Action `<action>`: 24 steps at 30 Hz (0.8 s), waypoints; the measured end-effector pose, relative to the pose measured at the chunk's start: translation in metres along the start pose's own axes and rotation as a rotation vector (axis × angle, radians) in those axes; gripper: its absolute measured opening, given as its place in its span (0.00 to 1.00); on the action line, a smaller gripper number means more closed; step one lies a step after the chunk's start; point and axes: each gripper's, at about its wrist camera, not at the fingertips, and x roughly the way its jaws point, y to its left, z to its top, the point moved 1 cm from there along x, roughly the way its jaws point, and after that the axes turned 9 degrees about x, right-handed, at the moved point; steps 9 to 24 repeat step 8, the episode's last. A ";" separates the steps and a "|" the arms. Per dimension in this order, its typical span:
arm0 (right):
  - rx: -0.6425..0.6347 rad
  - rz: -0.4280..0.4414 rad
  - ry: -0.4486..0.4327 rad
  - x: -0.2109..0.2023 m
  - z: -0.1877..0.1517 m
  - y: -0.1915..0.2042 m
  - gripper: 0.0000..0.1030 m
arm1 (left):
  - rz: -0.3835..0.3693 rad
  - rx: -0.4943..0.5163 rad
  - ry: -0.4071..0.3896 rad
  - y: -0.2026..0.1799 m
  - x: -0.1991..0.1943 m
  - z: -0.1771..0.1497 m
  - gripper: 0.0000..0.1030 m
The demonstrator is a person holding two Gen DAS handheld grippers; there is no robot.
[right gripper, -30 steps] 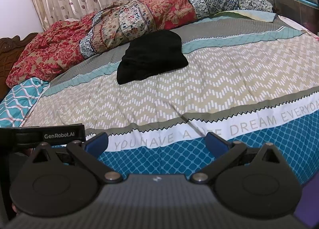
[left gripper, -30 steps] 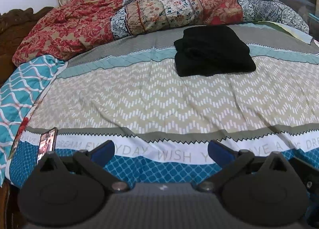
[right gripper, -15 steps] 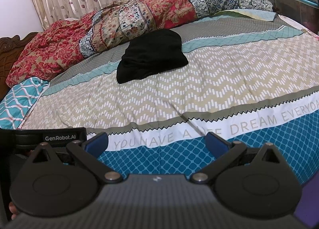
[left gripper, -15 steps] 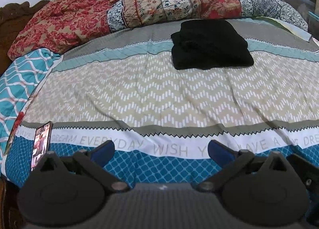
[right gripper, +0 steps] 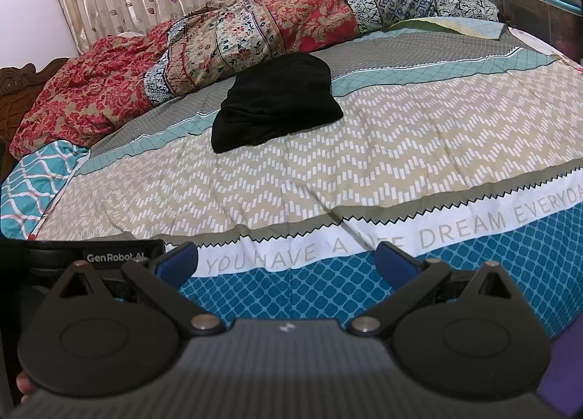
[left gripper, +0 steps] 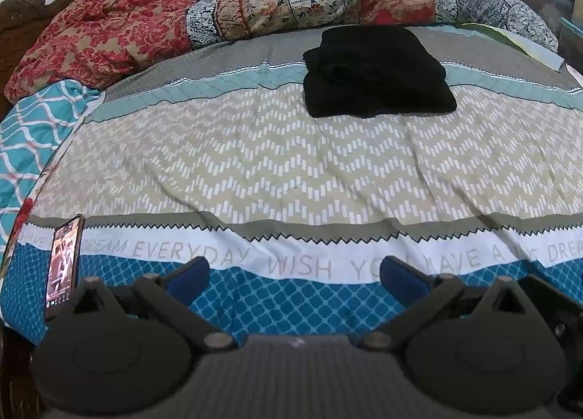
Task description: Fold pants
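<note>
- The bedsheet has a white band with grey capital letters. In the left wrist view it reads "DREAM EVERYDAY WISH YO", then "AVE A", partly hidden.
- In the right wrist view the same band reads "YOU HAVE A", one unclear word, then "DREAM EVERYDA".
- The left gripper's body carries a white label "GenRobot.AI".

Left hand-held gripper — slightly lower, back

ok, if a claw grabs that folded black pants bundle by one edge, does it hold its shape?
Probably not. The black pants are soft cloth in loose stacked layers, so an edge pinch would likely lift only the top fold and let it unfurl. Pushed, they would likely drag and bunch on the wrinkled bedsheet rather than slide.
</note>
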 end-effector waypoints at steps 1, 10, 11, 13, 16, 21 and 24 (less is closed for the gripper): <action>0.000 0.000 0.000 0.000 0.000 0.000 1.00 | -0.002 0.001 0.001 0.000 0.000 0.000 1.00; -0.002 -0.002 0.001 0.000 0.000 -0.001 1.00 | -0.057 -0.003 0.006 -0.002 0.002 -0.002 1.00; -0.002 -0.002 0.001 0.000 0.000 -0.001 1.00 | -0.057 -0.003 0.006 -0.002 0.002 -0.002 1.00; -0.002 -0.002 0.001 0.000 0.000 -0.001 1.00 | -0.057 -0.003 0.006 -0.002 0.002 -0.002 1.00; -0.002 -0.002 0.001 0.000 0.000 -0.001 1.00 | -0.057 -0.003 0.006 -0.002 0.002 -0.002 1.00; -0.002 -0.002 0.001 0.000 0.000 -0.001 1.00 | -0.057 -0.003 0.006 -0.002 0.002 -0.002 1.00; -0.002 -0.002 0.001 0.000 0.000 -0.001 1.00 | -0.057 -0.003 0.006 -0.002 0.002 -0.002 1.00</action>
